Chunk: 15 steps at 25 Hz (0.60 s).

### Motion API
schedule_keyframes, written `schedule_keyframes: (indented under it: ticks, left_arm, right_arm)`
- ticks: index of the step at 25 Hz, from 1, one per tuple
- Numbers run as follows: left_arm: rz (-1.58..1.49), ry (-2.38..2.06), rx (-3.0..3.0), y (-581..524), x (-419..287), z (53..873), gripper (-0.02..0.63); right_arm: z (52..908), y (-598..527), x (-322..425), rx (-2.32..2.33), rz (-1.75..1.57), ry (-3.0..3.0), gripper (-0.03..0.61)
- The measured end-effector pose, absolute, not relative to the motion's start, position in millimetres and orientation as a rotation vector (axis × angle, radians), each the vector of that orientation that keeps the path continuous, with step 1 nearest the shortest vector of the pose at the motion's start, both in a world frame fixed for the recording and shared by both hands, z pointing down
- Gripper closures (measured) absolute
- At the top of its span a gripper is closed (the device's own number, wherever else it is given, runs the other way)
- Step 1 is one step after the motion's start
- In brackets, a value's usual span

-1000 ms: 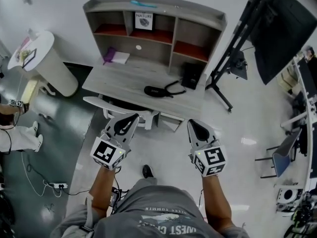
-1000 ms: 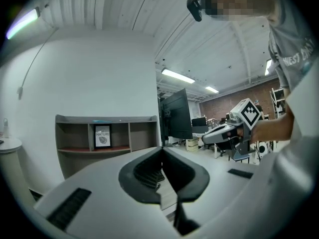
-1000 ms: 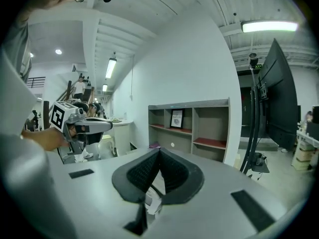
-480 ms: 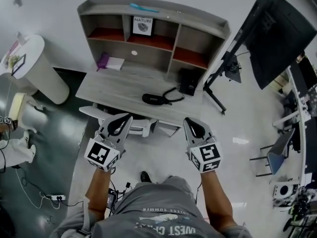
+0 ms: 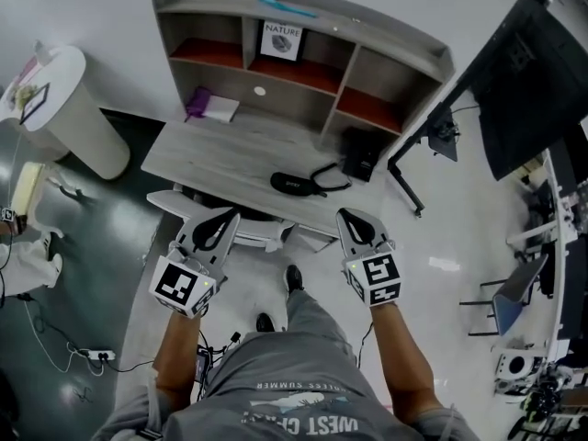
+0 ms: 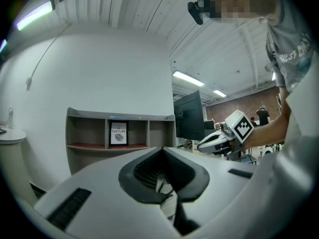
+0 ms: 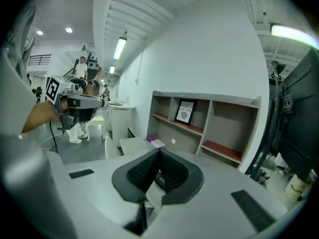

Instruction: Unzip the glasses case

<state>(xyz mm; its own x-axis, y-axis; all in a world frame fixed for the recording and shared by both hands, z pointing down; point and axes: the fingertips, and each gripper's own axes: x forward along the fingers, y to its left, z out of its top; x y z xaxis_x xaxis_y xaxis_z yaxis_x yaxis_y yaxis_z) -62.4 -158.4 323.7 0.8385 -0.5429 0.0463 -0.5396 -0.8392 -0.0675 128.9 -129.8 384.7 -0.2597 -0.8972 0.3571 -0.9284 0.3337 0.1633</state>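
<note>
The black glasses case (image 5: 291,183) lies zipped on the grey desk (image 5: 216,154), its strap loop (image 5: 328,176) curling to the right. My left gripper (image 5: 226,219) hovers in front of the desk's near edge, jaws shut and empty. My right gripper (image 5: 351,216) hangs level with it to the right, also shut with nothing in it. Both are short of the case. In the left gripper view, the left gripper (image 6: 160,150) has its pads together and the right gripper (image 6: 219,139) shows to the side. In the right gripper view, the right gripper (image 7: 159,151) points toward the desk and hutch.
A hutch (image 5: 303,58) with a framed picture (image 5: 280,40) stands on the desk. A black box (image 5: 358,153) sits right of the case, a purple and white book (image 5: 213,108) at the back left. A white chair (image 5: 234,235) is tucked under the desk. A monitor stand (image 5: 432,127) rises at the right.
The person has stepped toward the desk, one leg now forward. Both grippers moved closer to its near edge and stayed shut.
</note>
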Motion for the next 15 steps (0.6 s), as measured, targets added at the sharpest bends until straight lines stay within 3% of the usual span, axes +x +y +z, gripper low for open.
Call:
schedule_keyframes:
  ticks: [15]
  left_arm:
    - [-0.238,1.105,-2.999,-228,-50,376,0.614]
  right_arm:
    - [510,-249,152,1.256,-0.071,-2.140,0.566]
